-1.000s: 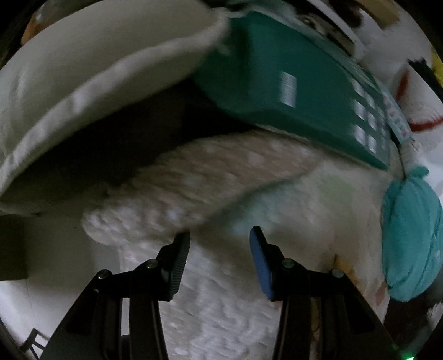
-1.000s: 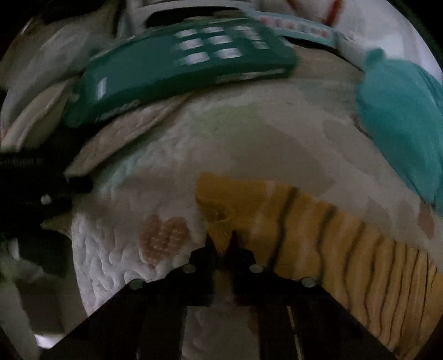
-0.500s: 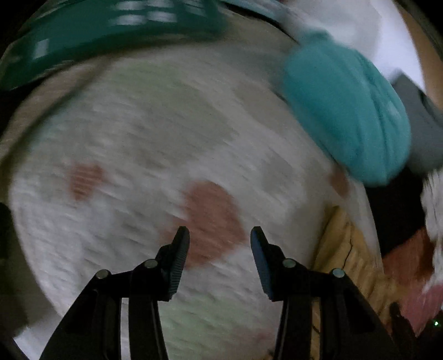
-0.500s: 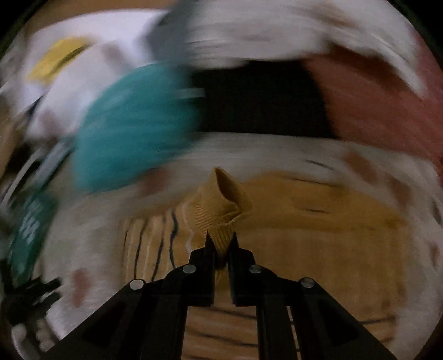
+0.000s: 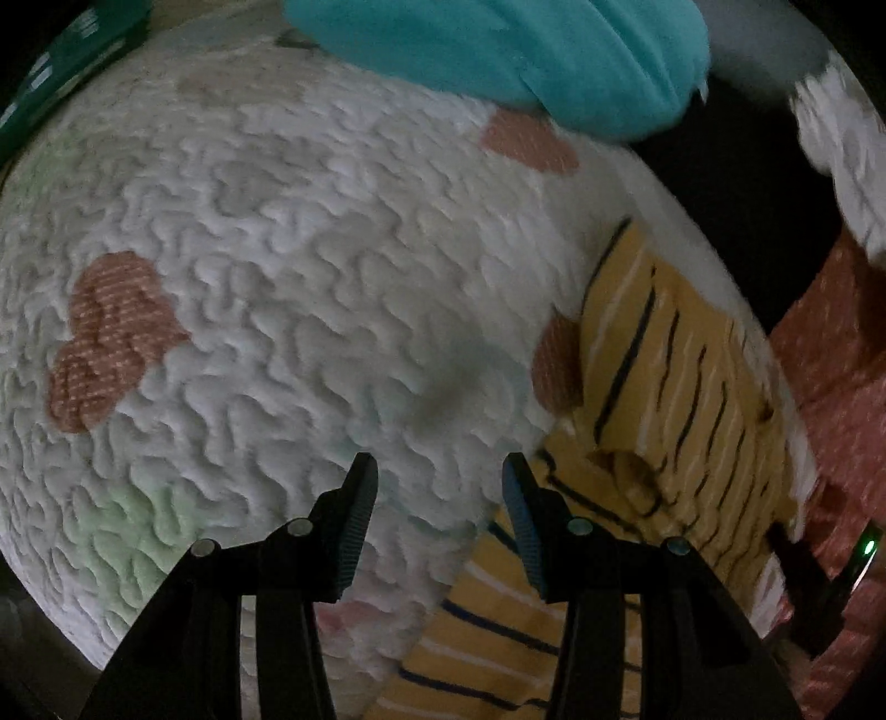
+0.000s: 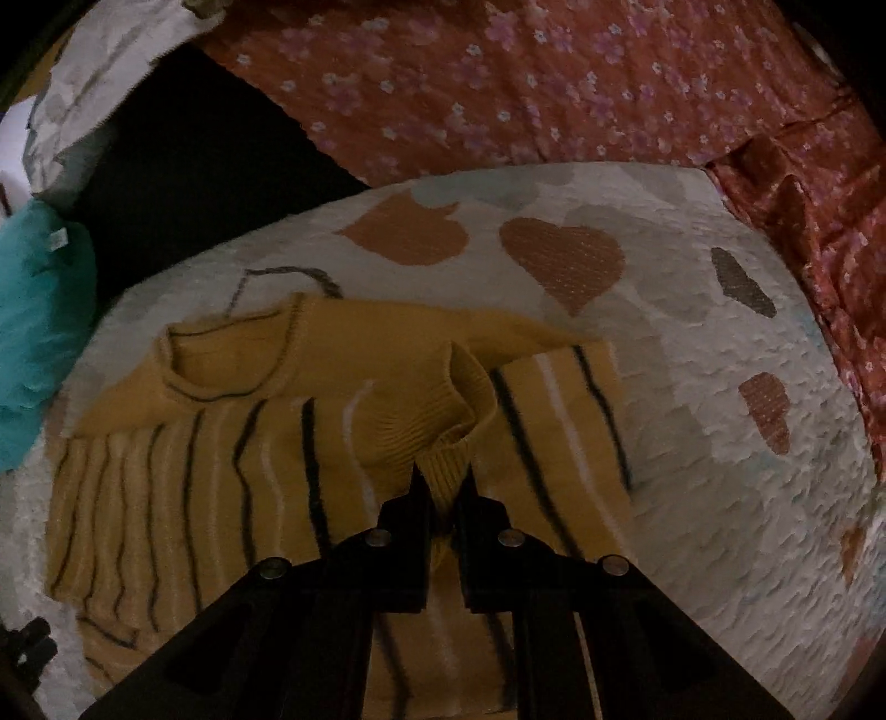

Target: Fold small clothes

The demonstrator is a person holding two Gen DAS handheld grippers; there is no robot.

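Yellow striped sweater (image 6: 221, 443) (one), cuff in right gripper (image 6: 441, 487), left gripper (image 5: 438, 487) empty

Striped sweater (image 6: 221, 443): mustard yellow knit with thin black and white stripes; collar (image 6: 227, 360) plain yellow edged with one black line; ribbed cuff (image 6: 448, 465) plain yellow. Quilted bedspread (image 5: 288, 277): white, puckered texture, scattered terracotta heart patches (image 6: 562, 257) with fine white dots, plus pale grey and faint green patches. Cloth bundle (image 5: 498, 50): solid teal. Fabric past the bedspread's far edge (image 6: 526, 72): rust red with small pale pink and white flowers. Both grippers black; left gripper's (image 5: 438, 520) finger pads (image 5: 520, 531) dark blue, ribbed.
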